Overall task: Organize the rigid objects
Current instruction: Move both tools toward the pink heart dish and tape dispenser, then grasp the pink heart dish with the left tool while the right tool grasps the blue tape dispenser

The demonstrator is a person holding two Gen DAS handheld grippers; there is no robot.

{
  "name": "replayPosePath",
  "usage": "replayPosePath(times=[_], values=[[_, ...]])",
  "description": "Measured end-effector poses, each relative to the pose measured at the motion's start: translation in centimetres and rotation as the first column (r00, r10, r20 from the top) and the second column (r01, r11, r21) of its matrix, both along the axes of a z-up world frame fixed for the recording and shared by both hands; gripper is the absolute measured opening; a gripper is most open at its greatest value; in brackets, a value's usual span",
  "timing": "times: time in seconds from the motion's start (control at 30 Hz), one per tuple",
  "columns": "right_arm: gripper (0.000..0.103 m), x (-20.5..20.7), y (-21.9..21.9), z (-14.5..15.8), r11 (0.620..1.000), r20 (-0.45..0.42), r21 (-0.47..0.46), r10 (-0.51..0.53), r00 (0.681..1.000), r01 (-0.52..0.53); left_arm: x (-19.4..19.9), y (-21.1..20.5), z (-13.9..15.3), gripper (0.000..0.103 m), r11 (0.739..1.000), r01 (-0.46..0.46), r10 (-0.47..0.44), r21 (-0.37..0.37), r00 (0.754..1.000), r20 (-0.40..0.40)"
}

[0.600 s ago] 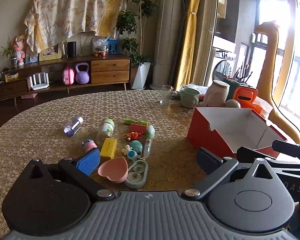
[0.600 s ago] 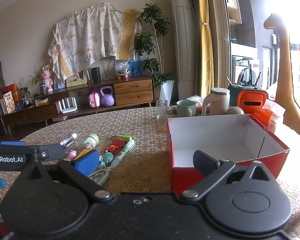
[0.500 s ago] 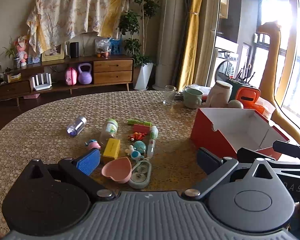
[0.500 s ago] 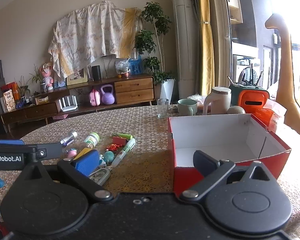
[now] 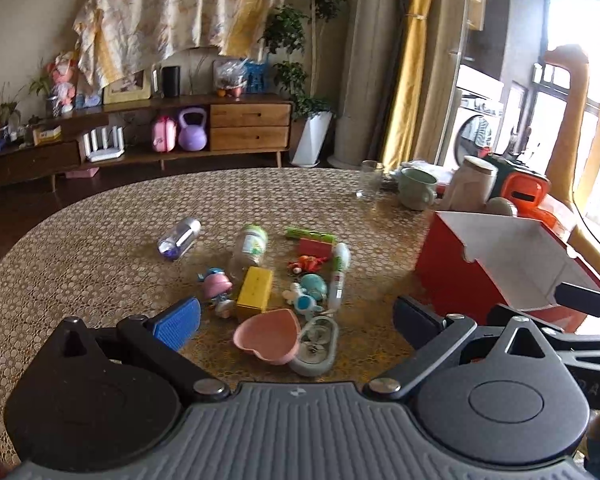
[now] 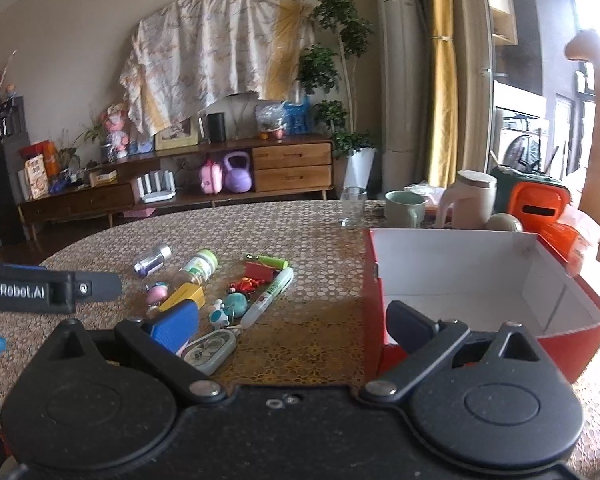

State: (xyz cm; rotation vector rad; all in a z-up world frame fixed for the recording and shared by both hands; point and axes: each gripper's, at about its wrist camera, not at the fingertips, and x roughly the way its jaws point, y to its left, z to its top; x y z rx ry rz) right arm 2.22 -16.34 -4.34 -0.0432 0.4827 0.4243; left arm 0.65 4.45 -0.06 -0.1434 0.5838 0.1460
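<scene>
Several small items lie clustered mid-table: a pink heart-shaped dish (image 5: pixel 269 339), a grey oval case (image 5: pixel 315 345), a yellow box (image 5: pixel 254 289), a white marker (image 5: pixel 339 272), a clear jar with a green label (image 5: pixel 250 245) and a small metallic bottle (image 5: pixel 179 237). An open red box (image 6: pixel 468 280) with a white inside stands to their right. My left gripper (image 5: pixel 296 320) hovers open just short of the dish and case, nothing between its fingers. My right gripper (image 6: pixel 292 326) is open too, its right finger in front of the red box's near corner.
A glass (image 5: pixel 369 179), a green mug (image 5: pixel 417 188), a cream jug (image 5: pixel 472 184) and an orange container (image 5: pixel 525 194) stand at the table's far right. The left gripper's body (image 6: pixel 40 290) crosses the left of the right wrist view. A sideboard lines the back wall.
Both views have shifted slightly: the items sit a little farther right and higher in the left wrist view, and the red box has slid right in the right wrist view. The jaws have not changed.
</scene>
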Motion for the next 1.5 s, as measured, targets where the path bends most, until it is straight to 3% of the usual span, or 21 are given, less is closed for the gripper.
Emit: replayPosePath(times=[0.2,0.4,0.63,0.9,1.33,1.5], values=[[0.1,1.8,1.5,-1.3,0.996,-0.073,-0.023,0.088,0.993,-0.09,1.9,2.6,-1.4,0.103,0.998,-0.018,0.014,-0.057,0.997,-0.075],[0.1,3.0,4.3,-3.3,0.969,-0.118,-0.071,0.227,0.967,-0.236,4.9,4.9,-2.7,0.103,0.988,-0.025,0.004,-0.15,0.991,-0.134],[0.096,4.3,7.8,-6.6,0.927,-0.175,-0.123,0.33,0.927,-0.353,8.2,5.3,-5.2,0.103,0.987,-0.008,-0.022,-0.158,0.982,-0.189],[0.092,6.7,10.3,-9.4,0.901,-0.209,-0.161,0.368,0.906,-0.403,10.3,5.9,-8.4,0.102,0.986,0.002,-0.045,-0.164,0.964,-0.261],[0.092,8.6,11.7,-11.5,0.865,-0.219,-0.176,0.432,0.875,-0.47,11.9,6.0,-10.9,0.102,0.984,0.022,-0.076,-0.178,0.95,-0.304],[0.092,9.0,12.0,-12.0,0.861,-0.222,-0.17,0.441,0.87,-0.48,12.3,6.3,-11.6,0.095,0.982,0.019,-0.079,-0.19,0.947,-0.313]])
